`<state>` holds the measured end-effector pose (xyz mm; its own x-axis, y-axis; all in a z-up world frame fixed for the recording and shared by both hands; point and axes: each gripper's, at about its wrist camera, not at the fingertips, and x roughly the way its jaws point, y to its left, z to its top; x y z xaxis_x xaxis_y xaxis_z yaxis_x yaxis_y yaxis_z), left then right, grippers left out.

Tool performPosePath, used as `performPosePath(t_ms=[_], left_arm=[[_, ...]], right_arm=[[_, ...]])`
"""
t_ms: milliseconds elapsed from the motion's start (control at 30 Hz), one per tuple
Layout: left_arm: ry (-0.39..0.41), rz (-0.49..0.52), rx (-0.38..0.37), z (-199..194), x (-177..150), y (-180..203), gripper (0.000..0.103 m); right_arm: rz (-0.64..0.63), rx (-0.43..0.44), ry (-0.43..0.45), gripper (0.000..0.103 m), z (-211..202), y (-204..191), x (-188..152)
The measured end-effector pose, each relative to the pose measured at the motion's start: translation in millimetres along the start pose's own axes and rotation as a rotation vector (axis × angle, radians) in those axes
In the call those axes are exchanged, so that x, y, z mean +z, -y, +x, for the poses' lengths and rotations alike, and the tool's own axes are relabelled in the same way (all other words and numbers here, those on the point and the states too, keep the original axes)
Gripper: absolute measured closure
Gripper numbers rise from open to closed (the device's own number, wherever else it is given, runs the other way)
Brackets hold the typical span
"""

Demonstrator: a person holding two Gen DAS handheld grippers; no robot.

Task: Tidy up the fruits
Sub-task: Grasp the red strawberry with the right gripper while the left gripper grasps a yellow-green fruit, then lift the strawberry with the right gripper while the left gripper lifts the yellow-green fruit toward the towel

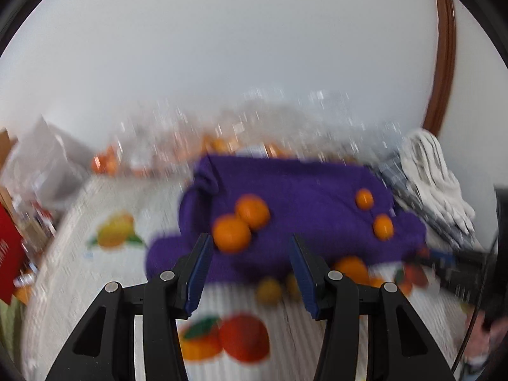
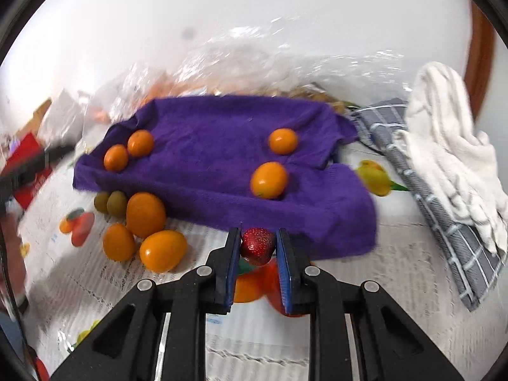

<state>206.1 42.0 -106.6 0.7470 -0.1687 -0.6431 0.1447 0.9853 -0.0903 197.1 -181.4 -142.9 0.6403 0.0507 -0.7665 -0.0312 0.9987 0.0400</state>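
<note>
A purple towel [image 2: 222,146] lies on the table with several oranges on it: a pair at its left [image 2: 116,157] and two at its right [image 2: 269,180]. My right gripper [image 2: 257,235] is shut on a red strawberry [image 2: 257,246] just in front of the towel's near edge. Three more oranges [image 2: 145,214] and two kiwis [image 2: 116,203] sit on the tablecloth left of it. In the blurred left wrist view, my left gripper [image 1: 250,241] stands open with nothing between its fingers. It is just short of two oranges [image 1: 231,233] on the purple towel [image 1: 301,190].
A white cloth [image 2: 444,133] and a grey checked cloth [image 2: 444,222] are heaped at the right. Crinkled clear plastic [image 2: 254,60] lies behind the towel, and a red box [image 1: 8,254] stands at the far left. The tablecloth [image 2: 365,285] carries printed fruit pictures.
</note>
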Motion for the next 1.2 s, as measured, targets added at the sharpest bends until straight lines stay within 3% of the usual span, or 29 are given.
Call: performPosePath(t_ms=[167, 333, 500, 567, 1000, 1200], left_arm=[[-0.115, 0.016, 0.016, 18.0, -23.9, 9.5, 0.055], [-0.144, -0.014, -0.010, 26.7, -24.0, 11.6, 0.056], [-0.215, -0.026, 0.015, 46.9, -21.8, 13.2, 0.077], [-0.242, -0.037, 0.010, 52.3, -23.7, 11.8, 0.080], [-0.249, -0.054, 0.079, 44.8, -27.8, -3.1, 0.080], [-0.238, -0.089, 0.060, 48.3, -24.9, -6.5, 0.080]], right_arm=[[0.031, -0.011, 0.024, 0.081, -5.5, 11.4, 0.2], [0.031, -0.038, 0.005, 0.081, 3.4, 14.1, -2.0], [0.045, -0.027, 0.009, 0.081, 5.2, 14.5, -3.3], [0.041, -0.033, 0.013, 0.081, 4.5, 13.9, -3.9], [0.026, -0.038, -0.008, 0.081, 10.4, 11.5, -4.9], [0.023, -0.034, -0.018, 0.081, 14.2, 10.8, -5.9]])
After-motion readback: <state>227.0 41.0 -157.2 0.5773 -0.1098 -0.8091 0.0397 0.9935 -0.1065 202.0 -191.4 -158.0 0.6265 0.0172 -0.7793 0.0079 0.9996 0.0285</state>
